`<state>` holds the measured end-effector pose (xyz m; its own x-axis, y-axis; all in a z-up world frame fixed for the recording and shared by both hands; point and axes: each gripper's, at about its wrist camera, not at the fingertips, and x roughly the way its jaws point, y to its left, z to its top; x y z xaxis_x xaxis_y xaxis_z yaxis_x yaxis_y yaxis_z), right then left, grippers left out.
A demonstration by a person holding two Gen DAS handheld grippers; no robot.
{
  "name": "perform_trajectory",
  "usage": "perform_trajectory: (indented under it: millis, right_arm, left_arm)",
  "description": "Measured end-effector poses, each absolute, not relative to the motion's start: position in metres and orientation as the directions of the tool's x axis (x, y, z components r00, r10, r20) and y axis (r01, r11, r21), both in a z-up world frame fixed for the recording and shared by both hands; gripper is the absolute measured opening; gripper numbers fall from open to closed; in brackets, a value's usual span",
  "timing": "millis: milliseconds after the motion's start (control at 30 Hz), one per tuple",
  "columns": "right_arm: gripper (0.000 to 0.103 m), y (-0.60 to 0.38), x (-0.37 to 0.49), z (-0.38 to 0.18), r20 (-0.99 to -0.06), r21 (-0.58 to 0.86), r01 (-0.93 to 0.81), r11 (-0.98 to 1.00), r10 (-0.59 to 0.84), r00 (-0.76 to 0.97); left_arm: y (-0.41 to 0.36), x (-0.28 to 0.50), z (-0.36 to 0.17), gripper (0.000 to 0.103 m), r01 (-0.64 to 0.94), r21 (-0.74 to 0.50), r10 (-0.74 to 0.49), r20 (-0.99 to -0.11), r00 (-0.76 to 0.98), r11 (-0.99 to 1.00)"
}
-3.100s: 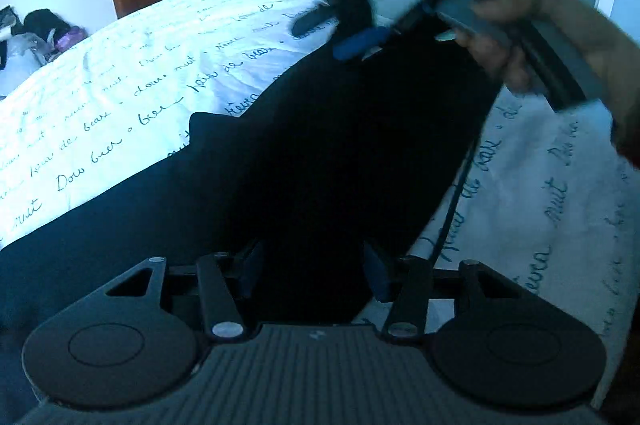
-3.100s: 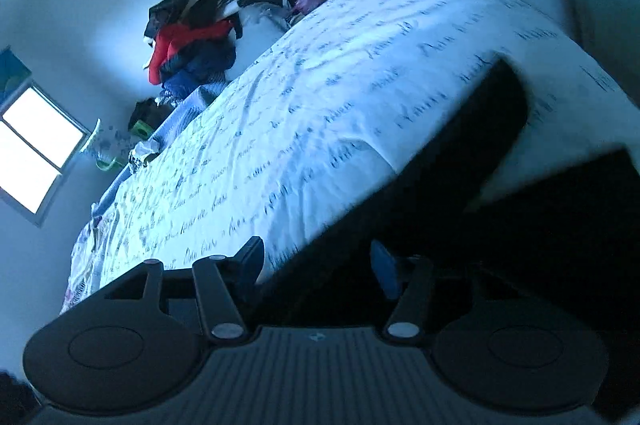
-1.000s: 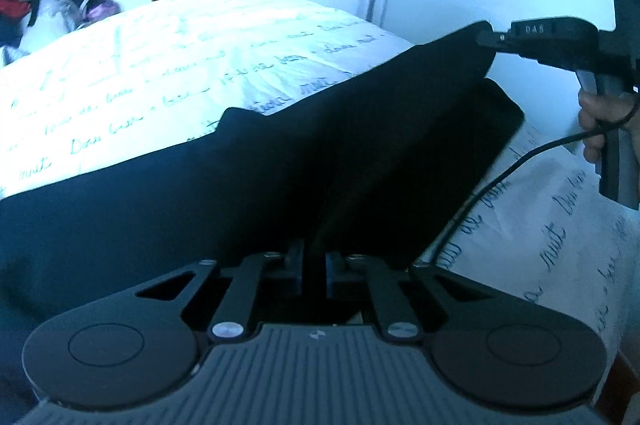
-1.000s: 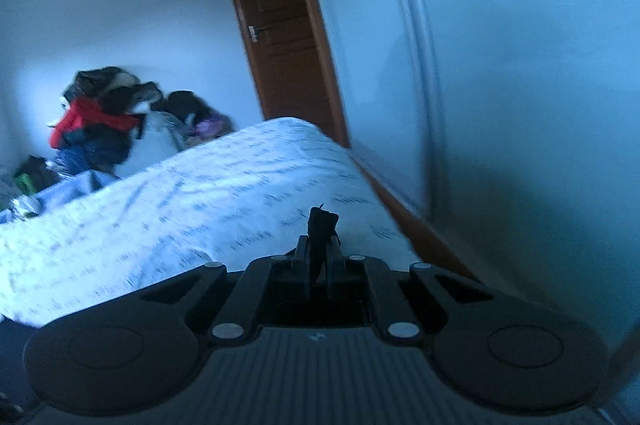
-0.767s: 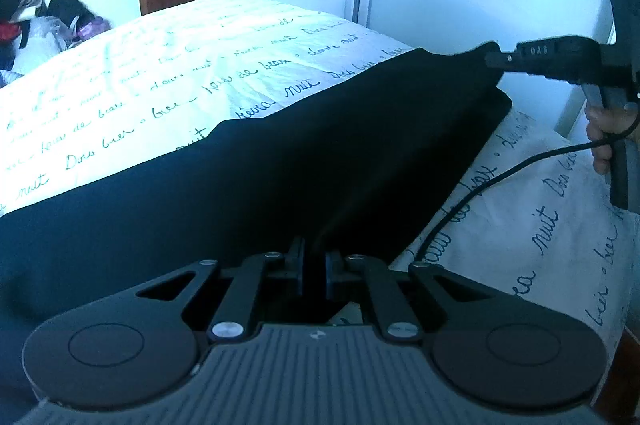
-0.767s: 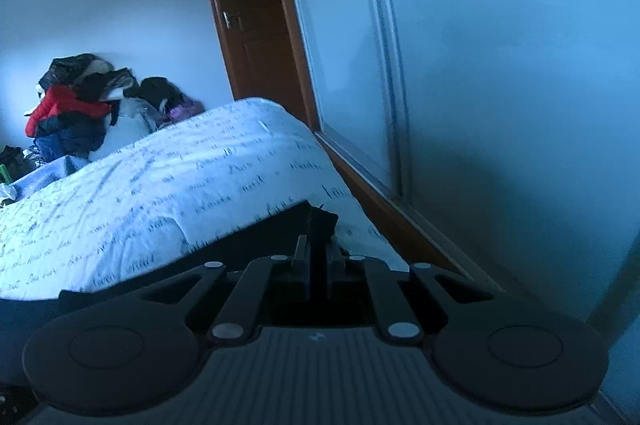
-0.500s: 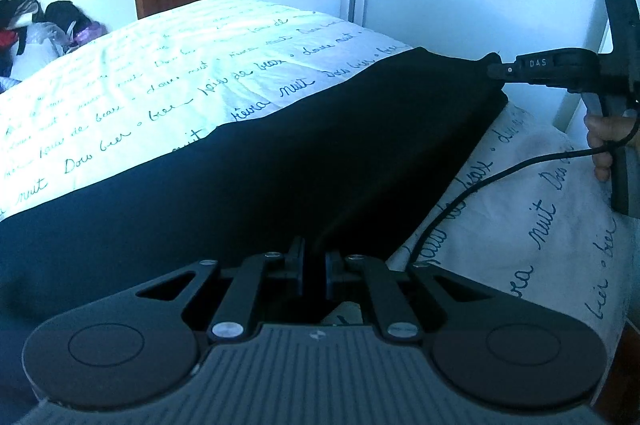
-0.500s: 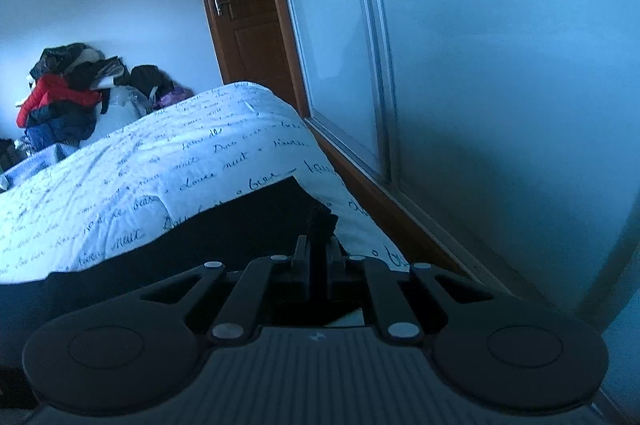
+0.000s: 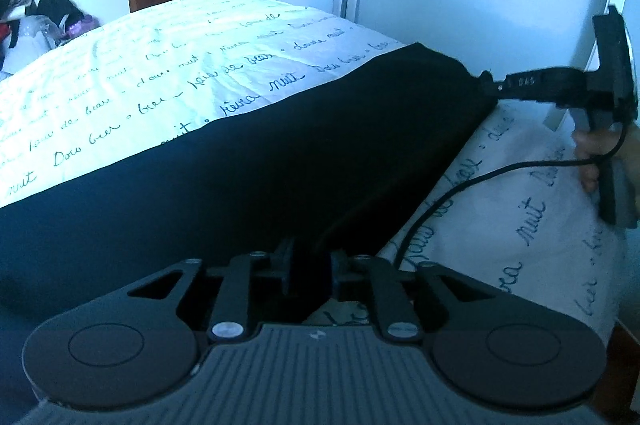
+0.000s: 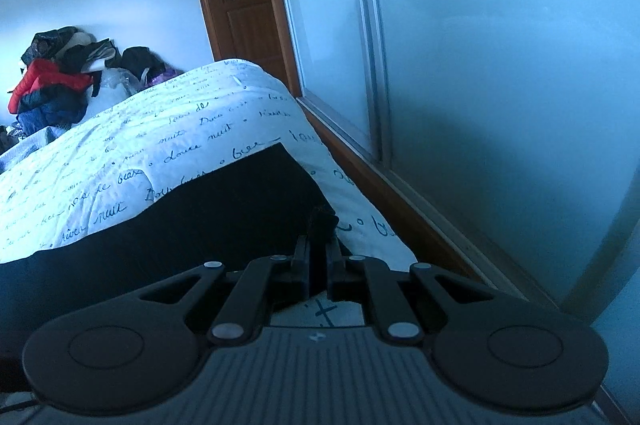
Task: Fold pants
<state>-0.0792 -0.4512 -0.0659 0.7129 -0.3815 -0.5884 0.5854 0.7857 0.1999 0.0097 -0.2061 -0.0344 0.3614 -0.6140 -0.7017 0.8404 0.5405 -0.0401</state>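
The black pants are lying flat across the bed, both the left gripper and right gripper pinching their near edge with jaws clamped on cloth that is looking soft, limp and best gripped at corners.

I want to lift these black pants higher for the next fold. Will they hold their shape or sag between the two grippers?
The pants will probably sag: the cloth lies limp on the bed cover, following its surface. Held only at pinched edges by the left gripper and right gripper, the middle would likely droop. The bunched tuft above the right fingers suggests soft, thin cloth.
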Motion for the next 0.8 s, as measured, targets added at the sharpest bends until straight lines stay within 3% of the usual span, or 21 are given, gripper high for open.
perform_trajectory:
  millis: [233,300,367,500,633,733,800]
  right_arm:
    - [0.009,-0.458,-0.078,-0.07,-0.603,0.235,0.583,0.778,-0.353,0.715]
    - [0.013,-0.457,-0.081,-0.067,-0.598,0.243,0.587,0.772,-0.357,0.718]
    - [0.024,-0.457,-0.085,-0.064,-0.592,0.235,0.605,0.76,-0.382,0.71]
    - [0.026,-0.452,-0.099,-0.053,-0.553,0.198,0.66,0.725,-0.473,0.686]
    - [0.026,-0.431,-0.092,-0.046,-0.532,0.236,0.52,0.821,-0.339,0.776]
    - [0.026,-0.415,-0.073,-0.053,-0.583,0.205,0.421,0.884,-0.235,0.778]
    - [0.026,-0.415,-0.065,-0.064,-0.624,0.152,0.428,0.891,-0.249,0.74]
  left_arm:
    - [-0.197,0.008,-0.015,0.037,0.85,-0.101,-0.676,-0.656,0.334,0.517]
    - [-0.193,0.012,-0.009,0.039,0.834,-0.106,-0.677,-0.643,0.359,0.542]
    - [-0.188,0.02,-0.006,0.041,0.811,-0.109,-0.667,-0.637,0.387,0.574]
    - [-0.181,0.037,-0.01,0.042,0.771,-0.112,-0.628,-0.658,0.415,0.627]
    - [-0.188,0.045,-0.025,0.042,0.757,-0.102,-0.581,-0.708,0.401,0.646]
    - [-0.192,0.039,-0.036,0.043,0.759,-0.056,-0.554,-0.718,0.421,0.649]
    - [-0.194,0.031,-0.038,0.045,0.764,0.001,-0.541,-0.706,0.457,0.645]
